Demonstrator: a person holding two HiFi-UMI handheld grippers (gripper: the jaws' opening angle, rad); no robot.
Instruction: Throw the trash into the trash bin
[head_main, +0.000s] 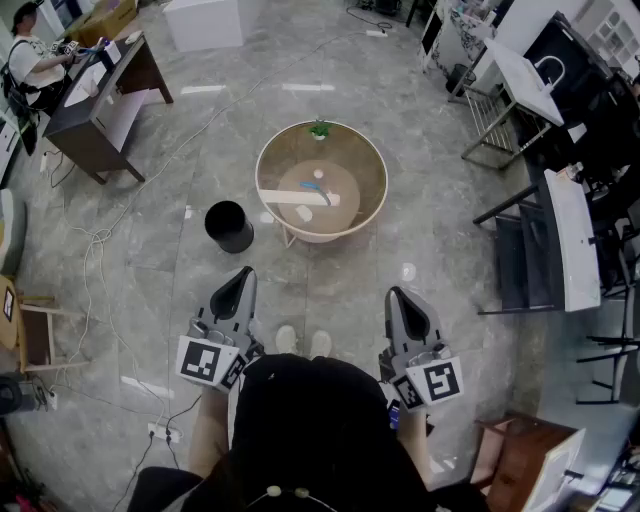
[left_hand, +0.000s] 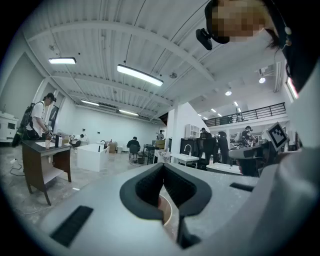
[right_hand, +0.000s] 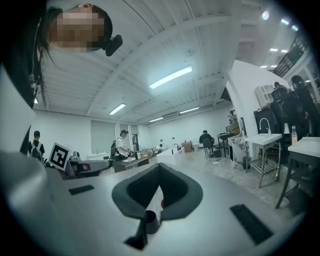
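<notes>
Trash lies on the round table (head_main: 372, 196) well ahead of both grippers. It is made up of a crumpled white ball (head_main: 319, 174), a long white strip (head_main: 290, 196) and a small white scrap (head_main: 304, 213) (a tiny blue-green bit beside the ball is too small to identify). A small green plant (head_main: 320, 129) stands at the table's far edge.

The black trash bin (head_main: 229, 226) stands upright on the floor, ahead of the left gripper (head_main: 241, 281) and slightly to its left. It is just beside the table but apart from it, and nearer that gripper than the trash is.

The left gripper is held level with its jaws pressed together and nothing between them. In its own view the dark pads (left_hand: 150, 187) meet at the tip, and a curve of the table's tan rim (left_hand: 168, 212) shows through the gap below them. The right gripper (head_main: 401, 298) is level as well, pointing towards the table's right side. Its jaws are also closed and empty, as its own view confirms (right_hand: 159, 169). Each gripper carries a marker cube, the left (head_main: 210, 362) and the right (head_main: 432, 382), close to the person's body.

The person's two shoes (head_main: 301, 342) stand between the grippers on the grey tiled floor (head_main: 440, 230). Farther off to the left of the left gripper are a dark desk (head_main: 100, 105) with a person (head_main: 30, 60) at it and loose cables (head_main: 95, 240). To the right of the right gripper are white tables (head_main: 570, 240).
</notes>
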